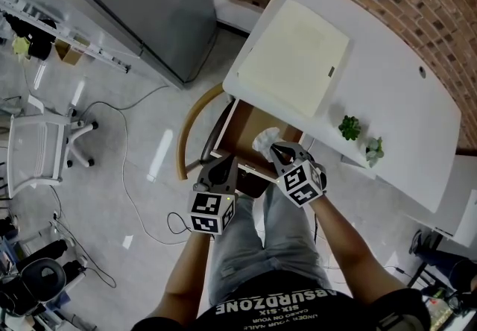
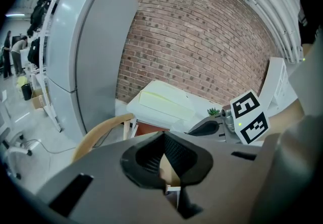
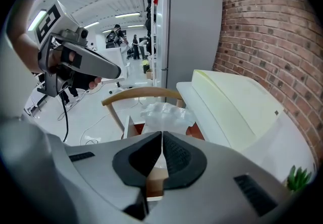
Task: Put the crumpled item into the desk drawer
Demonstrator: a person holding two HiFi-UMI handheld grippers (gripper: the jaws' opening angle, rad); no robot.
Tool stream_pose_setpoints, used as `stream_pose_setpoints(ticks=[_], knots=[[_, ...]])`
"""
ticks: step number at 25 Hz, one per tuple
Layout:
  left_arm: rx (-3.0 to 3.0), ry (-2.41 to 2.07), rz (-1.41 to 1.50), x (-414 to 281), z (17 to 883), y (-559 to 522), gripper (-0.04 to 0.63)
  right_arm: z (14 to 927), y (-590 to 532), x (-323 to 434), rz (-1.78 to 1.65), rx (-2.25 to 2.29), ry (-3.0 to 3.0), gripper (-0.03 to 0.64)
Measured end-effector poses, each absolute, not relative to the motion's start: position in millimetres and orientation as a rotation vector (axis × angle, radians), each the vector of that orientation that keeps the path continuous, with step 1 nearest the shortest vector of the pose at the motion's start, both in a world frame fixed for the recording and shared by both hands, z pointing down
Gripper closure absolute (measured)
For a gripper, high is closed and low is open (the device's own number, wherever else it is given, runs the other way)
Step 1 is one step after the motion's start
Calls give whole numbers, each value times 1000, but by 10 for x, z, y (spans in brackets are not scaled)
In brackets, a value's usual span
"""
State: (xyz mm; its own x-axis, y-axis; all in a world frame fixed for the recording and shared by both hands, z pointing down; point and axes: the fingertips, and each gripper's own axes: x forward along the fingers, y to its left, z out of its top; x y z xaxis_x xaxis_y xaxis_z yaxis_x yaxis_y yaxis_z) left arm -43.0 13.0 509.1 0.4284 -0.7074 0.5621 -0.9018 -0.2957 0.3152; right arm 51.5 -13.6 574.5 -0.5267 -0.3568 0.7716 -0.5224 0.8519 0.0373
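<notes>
Right hand-held gripper with crumpled item above drawer

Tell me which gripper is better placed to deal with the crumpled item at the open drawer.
Right. The right gripper, jaws together, points straight at the crumpled item, just beyond its tips over the drawer. The left gripper sits aside, near the drawer's front edge.
</notes>
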Motion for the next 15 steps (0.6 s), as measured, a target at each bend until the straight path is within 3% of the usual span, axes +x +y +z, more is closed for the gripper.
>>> stream_pose_setpoints(ticks=[15], knots=[[2070, -1347, 433, -524, 5237, 81, 592, 6037, -181, 414, 269, 579, -2145, 611]])
